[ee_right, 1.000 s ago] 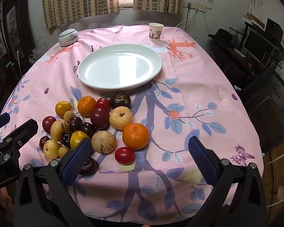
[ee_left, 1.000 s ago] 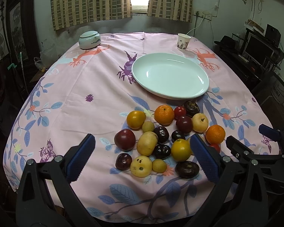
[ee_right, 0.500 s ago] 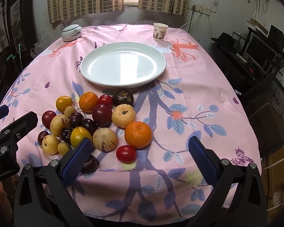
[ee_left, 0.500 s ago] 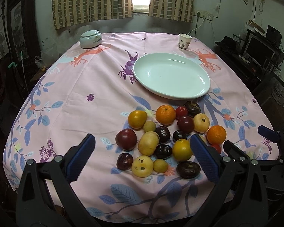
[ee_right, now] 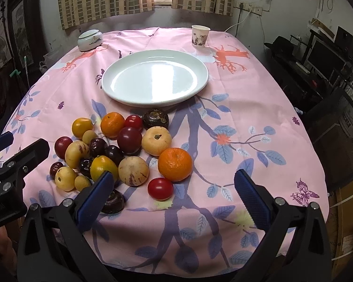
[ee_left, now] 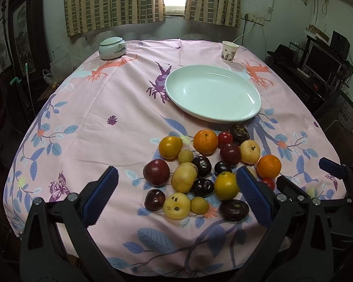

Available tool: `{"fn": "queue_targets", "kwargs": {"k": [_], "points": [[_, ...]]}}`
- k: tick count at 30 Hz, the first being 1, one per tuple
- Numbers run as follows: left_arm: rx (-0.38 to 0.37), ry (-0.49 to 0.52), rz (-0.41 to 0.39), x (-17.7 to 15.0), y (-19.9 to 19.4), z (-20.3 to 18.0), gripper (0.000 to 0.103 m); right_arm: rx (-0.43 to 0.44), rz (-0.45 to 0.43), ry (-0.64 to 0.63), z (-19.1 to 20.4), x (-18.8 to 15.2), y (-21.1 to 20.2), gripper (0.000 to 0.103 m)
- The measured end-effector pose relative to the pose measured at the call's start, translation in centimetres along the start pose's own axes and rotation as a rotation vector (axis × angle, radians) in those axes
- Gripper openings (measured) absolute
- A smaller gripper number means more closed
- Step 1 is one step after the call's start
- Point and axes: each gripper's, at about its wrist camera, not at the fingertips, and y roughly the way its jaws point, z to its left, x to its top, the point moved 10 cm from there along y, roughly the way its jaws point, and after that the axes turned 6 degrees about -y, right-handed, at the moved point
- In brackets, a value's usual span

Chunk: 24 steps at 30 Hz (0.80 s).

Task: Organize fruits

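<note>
- My left gripper [ee_left: 176, 197] gapes wide, holding nothing; fruit pile [ee_left: 209, 166] lies just ahead.
- My right gripper [ee_right: 171, 197] likewise spread, empty; white plate [ee_right: 129, 98] farther ahead.

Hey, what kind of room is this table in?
Probably a lived-in room at home, not a lab: a table under a pink printed tablecloth, striped curtains at a window, and a computer monitor on a cluttered desk to one side.

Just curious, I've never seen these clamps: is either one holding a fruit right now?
No. The left gripper and right gripper are both open and empty; the fruits lie on the tablecloth.
</note>
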Motion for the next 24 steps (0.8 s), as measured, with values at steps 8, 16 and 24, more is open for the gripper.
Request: {"fn": "queue_targets", "kwargs": {"k": [8, 16, 24], "points": [[0.000, -0.004, 0.005, -0.10, 0.15, 0.43, 0.101, 0.002, 0.006, 0.001, 0.03, -0.09, 0.15, 0.102], [-0.001, -0.004, 0.008, -0.19, 0.26, 0.46, 0.101, 0.002, 0.006, 0.000, 0.06, -0.09, 0.15, 0.102], [0.000, -0.003, 0.008, -0.20, 0.26, 0.46, 0.101, 0.004, 0.002, -0.003, 0.18, -0.05, 0.15, 0.102]]}}
